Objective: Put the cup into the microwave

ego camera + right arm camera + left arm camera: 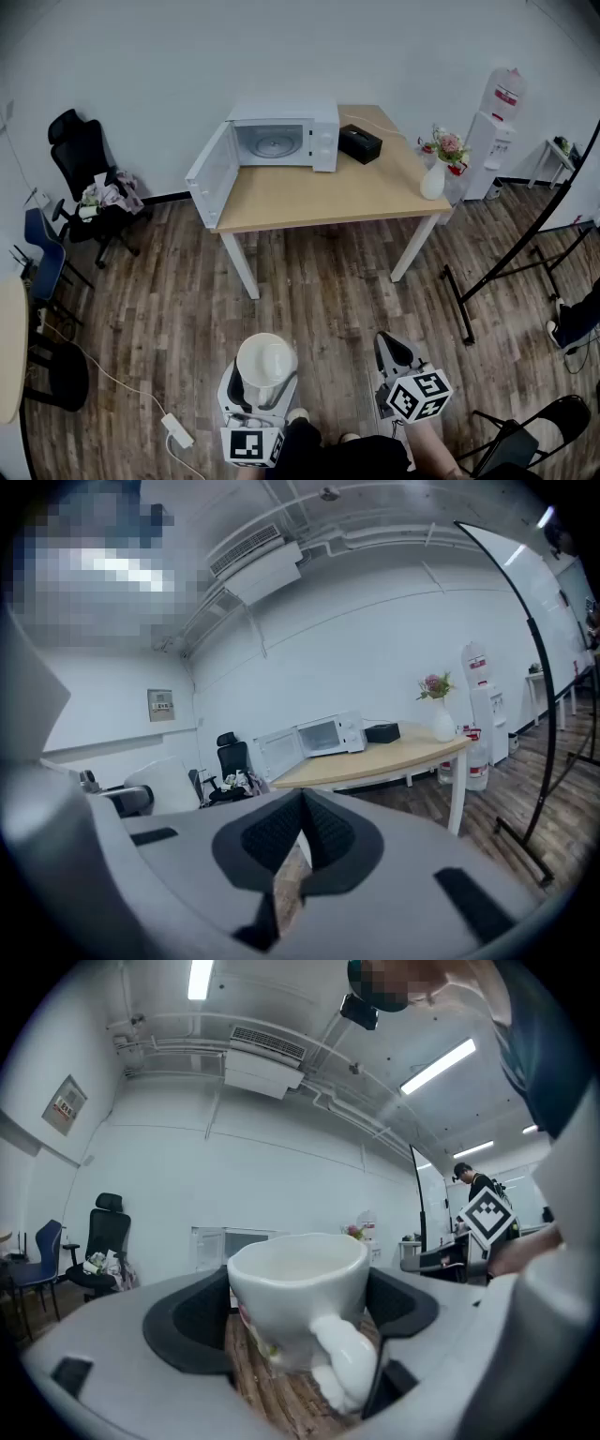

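Observation:
A white cup with its handle towards me sits upright between the pads of my left gripper, low in the head view and well short of the table. In the left gripper view the cup fills the space between both pads, and the left gripper is shut on it. My right gripper hovers beside it, shut with nothing between its fingers; its pads meet in the right gripper view. The white microwave stands on the wooden table with its door swung wide open to the left.
A black box lies right of the microwave, and a white vase with flowers stands at the table's right corner. A water dispenser is beyond it. An office chair stands left, a power strip lies on the floor, and a black stand is right.

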{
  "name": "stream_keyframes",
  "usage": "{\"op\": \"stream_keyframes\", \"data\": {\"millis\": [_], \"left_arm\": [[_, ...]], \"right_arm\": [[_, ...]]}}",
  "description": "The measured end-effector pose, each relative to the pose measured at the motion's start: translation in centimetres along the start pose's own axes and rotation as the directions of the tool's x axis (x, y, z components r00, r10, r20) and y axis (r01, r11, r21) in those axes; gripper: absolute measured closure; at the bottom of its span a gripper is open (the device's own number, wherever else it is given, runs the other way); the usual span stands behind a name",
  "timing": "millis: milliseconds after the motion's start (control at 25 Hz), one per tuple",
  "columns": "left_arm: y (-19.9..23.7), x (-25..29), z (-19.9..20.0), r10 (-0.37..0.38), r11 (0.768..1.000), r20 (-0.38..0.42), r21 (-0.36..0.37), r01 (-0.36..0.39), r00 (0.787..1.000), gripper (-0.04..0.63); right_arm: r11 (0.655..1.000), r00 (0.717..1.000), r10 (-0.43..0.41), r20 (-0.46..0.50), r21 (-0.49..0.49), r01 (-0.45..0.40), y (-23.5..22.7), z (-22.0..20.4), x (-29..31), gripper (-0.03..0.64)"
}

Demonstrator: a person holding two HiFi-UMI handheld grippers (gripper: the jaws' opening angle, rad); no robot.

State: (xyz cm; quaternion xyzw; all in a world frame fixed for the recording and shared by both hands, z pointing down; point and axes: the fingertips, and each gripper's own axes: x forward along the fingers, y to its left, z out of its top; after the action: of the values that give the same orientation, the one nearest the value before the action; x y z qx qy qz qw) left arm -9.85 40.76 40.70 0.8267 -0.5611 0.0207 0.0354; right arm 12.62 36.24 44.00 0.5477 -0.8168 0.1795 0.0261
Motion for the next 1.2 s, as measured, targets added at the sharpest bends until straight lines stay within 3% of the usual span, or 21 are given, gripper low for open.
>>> {"op": "stream_keyframes", "data": {"millis": [320, 480, 920, 1200], "left_arm": [[-9.5, -5.4, -1.4, 0.059, 0.998, -0.002, 0.009, -0.059, 0.998, 0.152], [-12.6, -6.8, -1.5, 0.076, 0.997, -0.01, -0.003, -0.076, 0.997, 0.152], [-15.8, -7.5, 0.0, 0.112, 0.992, 0.001, 0.056, -0.112, 0.994, 0.152], [-16.3, -6.9, 0.3, 0.127, 0.99, 0.013, 0.054, -0.128, 0.992, 0.152]], "right_arm": [[0.997, 0.998, 0.064, -0.016, -0.037, -0.065, -3.2, -2.4, -9.4, 0.624], [0.997, 0.997, 0.075, 0.017, 0.004, -0.075, -4.1, -2.4, -12.2, 0.624], [0.992, 0.993, 0.117, 0.002, 0.041, -0.117, -4.0, -2.4, -14.6, 0.623], [0.991, 0.992, 0.125, -0.012, 0.04, -0.124, -4.3, -2.1, -14.7, 0.623]]}}
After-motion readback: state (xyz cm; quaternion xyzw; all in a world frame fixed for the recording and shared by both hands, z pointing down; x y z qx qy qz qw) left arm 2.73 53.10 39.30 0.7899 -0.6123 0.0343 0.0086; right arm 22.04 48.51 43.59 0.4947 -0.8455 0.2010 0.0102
